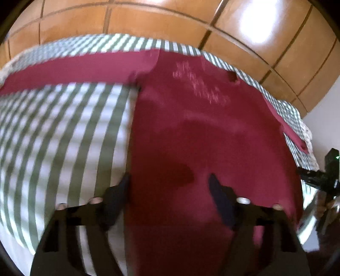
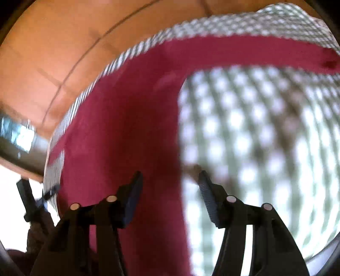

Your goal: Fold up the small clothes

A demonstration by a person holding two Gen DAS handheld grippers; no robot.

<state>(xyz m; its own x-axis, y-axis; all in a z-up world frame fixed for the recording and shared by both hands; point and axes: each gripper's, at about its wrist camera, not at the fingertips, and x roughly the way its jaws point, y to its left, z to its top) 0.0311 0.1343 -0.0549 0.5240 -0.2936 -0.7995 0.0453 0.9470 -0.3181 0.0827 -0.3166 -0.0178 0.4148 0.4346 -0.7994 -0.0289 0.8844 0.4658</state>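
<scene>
A dark red long-sleeved shirt (image 1: 191,127) lies flat on a green and white checked cloth (image 1: 63,138), sleeves spread out to both sides. My left gripper (image 1: 170,186) is open and hovers over the shirt's left bottom edge, one finger over the cloth, one over the shirt. In the right wrist view the shirt (image 2: 123,127) runs up the middle with a sleeve stretching right. My right gripper (image 2: 170,184) is open over the shirt's right bottom edge. Both views are blurred.
The checked cloth (image 2: 255,138) covers a table over an orange tiled floor (image 1: 170,19). The right gripper shows at the right edge of the left wrist view (image 1: 327,180). The left gripper shows at the left edge of the right wrist view (image 2: 31,201).
</scene>
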